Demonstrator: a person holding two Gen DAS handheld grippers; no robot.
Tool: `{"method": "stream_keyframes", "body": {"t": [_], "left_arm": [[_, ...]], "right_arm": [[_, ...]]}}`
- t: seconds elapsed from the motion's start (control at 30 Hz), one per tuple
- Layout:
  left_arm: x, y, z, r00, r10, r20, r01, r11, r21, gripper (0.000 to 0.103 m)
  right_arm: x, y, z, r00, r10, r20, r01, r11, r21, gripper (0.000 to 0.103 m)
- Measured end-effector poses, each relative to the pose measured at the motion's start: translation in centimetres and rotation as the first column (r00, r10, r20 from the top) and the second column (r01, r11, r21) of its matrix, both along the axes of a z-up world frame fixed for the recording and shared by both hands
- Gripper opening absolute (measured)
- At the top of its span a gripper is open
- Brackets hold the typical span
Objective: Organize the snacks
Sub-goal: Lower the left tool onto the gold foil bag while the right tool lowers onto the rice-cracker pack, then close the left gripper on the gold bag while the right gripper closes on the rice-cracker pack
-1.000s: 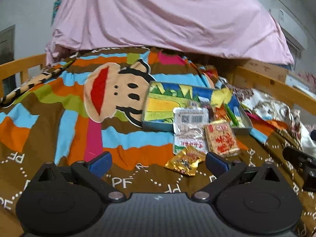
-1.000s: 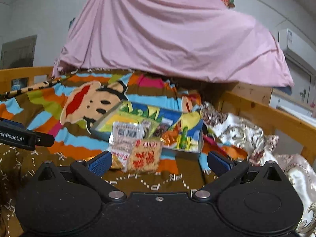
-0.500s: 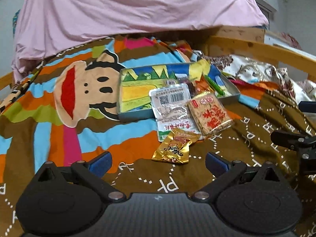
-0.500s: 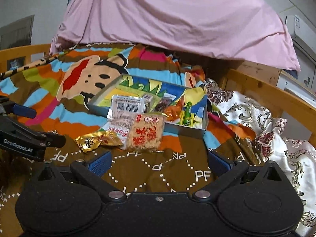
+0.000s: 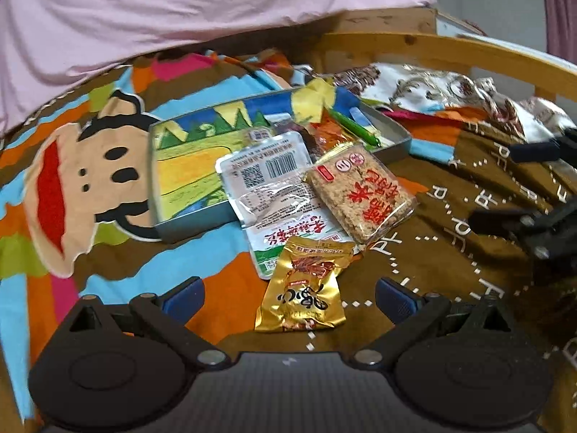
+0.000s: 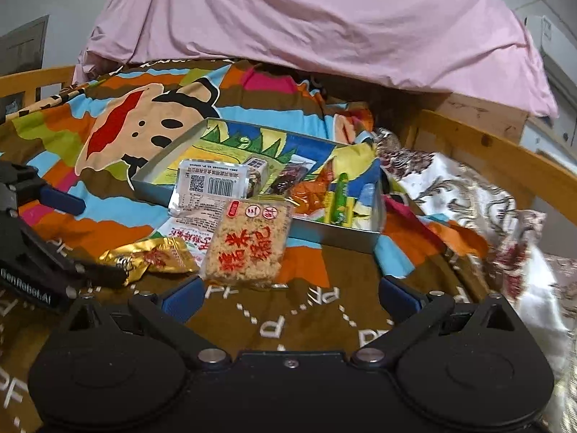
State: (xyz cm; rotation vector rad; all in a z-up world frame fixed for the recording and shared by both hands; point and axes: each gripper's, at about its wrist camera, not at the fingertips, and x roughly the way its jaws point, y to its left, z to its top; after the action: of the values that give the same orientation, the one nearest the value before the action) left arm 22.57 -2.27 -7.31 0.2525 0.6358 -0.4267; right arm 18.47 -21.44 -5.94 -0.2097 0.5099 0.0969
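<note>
Gold foil marks the nearest snack, a gold packet (image 5: 301, 288) lying between the wide-open, empty fingers of the left gripper (image 5: 288, 294), so the approach looks under way and closing on it comes next. Beyond it, the rice cracker pack (image 6: 249, 241) lies just ahead of the right gripper (image 6: 290, 297), also spread and empty, and farther back the tin tray (image 5: 191, 222) waits.

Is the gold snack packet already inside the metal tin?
No. The gold snack packet lies on the blanket, in front of the metal tin, between the open left gripper fingers.
</note>
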Motion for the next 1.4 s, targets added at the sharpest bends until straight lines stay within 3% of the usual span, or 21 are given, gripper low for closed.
{"method": "stream_keyframes", "body": {"t": [0.37, 0.7, 0.93, 1.13, 1.2, 1.4], "left_arm": [[2.9, 0.3, -1.4, 0.996, -0.044, -0.081, 0.040, 0.998, -0.048, 0.101], [2.8, -0.9, -2.3, 0.992, -0.083, -0.096, 0.083, 0.997, -0.009, 0.080], [3.2, -1.0, -2.4, 0.990, -0.080, -0.119, 0.076, 0.997, -0.030, 0.067], [3.6, -1.0, -2.6, 0.989, -0.060, -0.134, 0.056, 0.998, -0.030, 0.062], [3.7, -1.0, -2.6, 0.989, -0.057, -0.137, 0.052, 0.998, -0.039, 0.062], [3.8, -0.3, -2.3, 0.984, -0.017, -0.176, 0.002, 0.996, -0.086, 0.060]], "right_arm": [[7.1, 2.0, -1.6, 0.998, 0.043, -0.053, -0.041, 0.999, 0.029, 0.102], [11.6, 5.2, -3.3, 0.993, 0.038, -0.112, -0.044, 0.997, -0.055, 0.102], [11.9, 5.0, -3.8, 0.991, 0.023, -0.130, -0.028, 0.999, -0.040, 0.102], [11.9, 3.8, -3.9, 0.989, -0.005, -0.147, 0.010, 1.000, 0.029, 0.089], [11.8, 3.6, -4.0, 0.987, 0.009, -0.162, 0.001, 0.998, 0.057, 0.077], [10.6, 2.4, -3.1, 0.979, 0.011, -0.202, 0.012, 0.993, 0.114, 0.074]]}}
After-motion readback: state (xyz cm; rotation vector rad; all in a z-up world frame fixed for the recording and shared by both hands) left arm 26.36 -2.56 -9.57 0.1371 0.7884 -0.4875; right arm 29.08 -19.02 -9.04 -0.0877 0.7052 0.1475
